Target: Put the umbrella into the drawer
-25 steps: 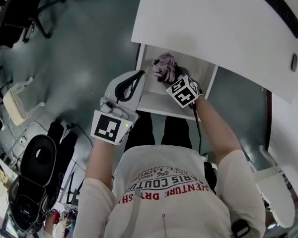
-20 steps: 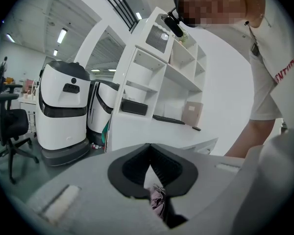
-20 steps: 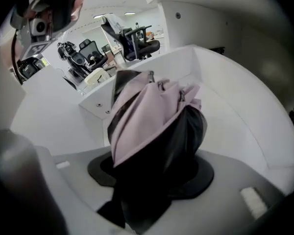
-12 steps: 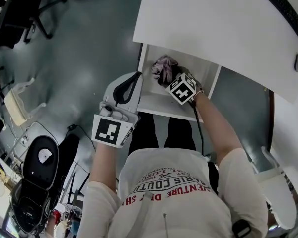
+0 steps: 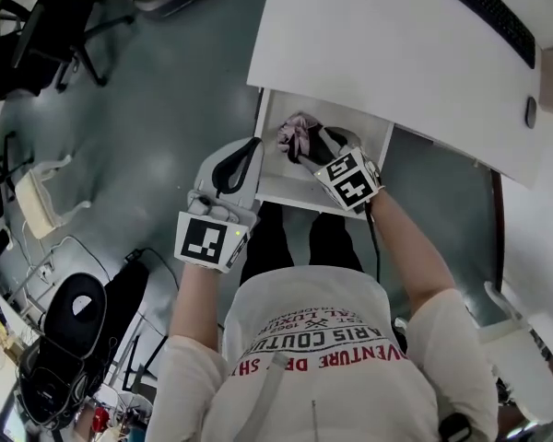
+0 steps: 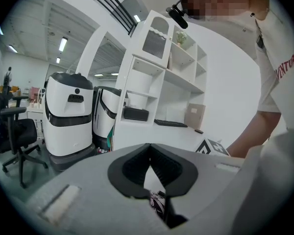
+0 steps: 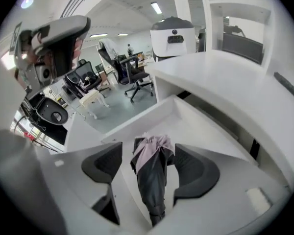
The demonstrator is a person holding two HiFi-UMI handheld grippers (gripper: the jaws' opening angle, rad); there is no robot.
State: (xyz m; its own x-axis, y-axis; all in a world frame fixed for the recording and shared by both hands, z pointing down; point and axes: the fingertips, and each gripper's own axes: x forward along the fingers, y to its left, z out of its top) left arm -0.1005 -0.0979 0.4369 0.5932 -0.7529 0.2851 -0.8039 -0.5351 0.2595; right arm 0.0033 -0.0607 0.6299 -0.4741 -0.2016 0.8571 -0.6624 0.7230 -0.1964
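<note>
An open white drawer (image 5: 300, 190) projects from under the white worktop (image 5: 387, 53). Its one visible content is the folded umbrella (image 5: 295, 136), dark with a pale mauve bunch of fabric at one end. The umbrella lies on the drawer floor, toward the left wall as the head view shows it.

The right claw (image 5: 319, 145) hangs over the drawer and points steeply down. In the right gripper view the right claw (image 7: 148, 153) is released. Its jaws have just been opening and now stand wide, with the umbrella (image 7: 152, 173) lying lengthwise between them. Neither pad presses on the umbrella, which rests on the bare floor of the drawer (image 7: 206, 126).

The left claw (image 5: 253, 143) is held just beside the drawer's left wall. In the left gripper view the left claw (image 6: 149, 146) is clenched, with its dark pads meeting at the tips and nothing gripped. A patch of the umbrella (image 6: 157, 202) shows below them.

A dark keyboard (image 5: 488, 12) lies at the far edge of the worktop. Behind the left claw stands a white shelf unit (image 6: 161, 82), and one compartment holds a dark box (image 6: 135, 113).

Each marker cube (image 5: 350, 178) bears black-and-white square patterns and no legible words. The person's white T-shirt (image 5: 323, 339) carries red lettering, of which "VENTURE" and "COUTU" can be read.
</note>
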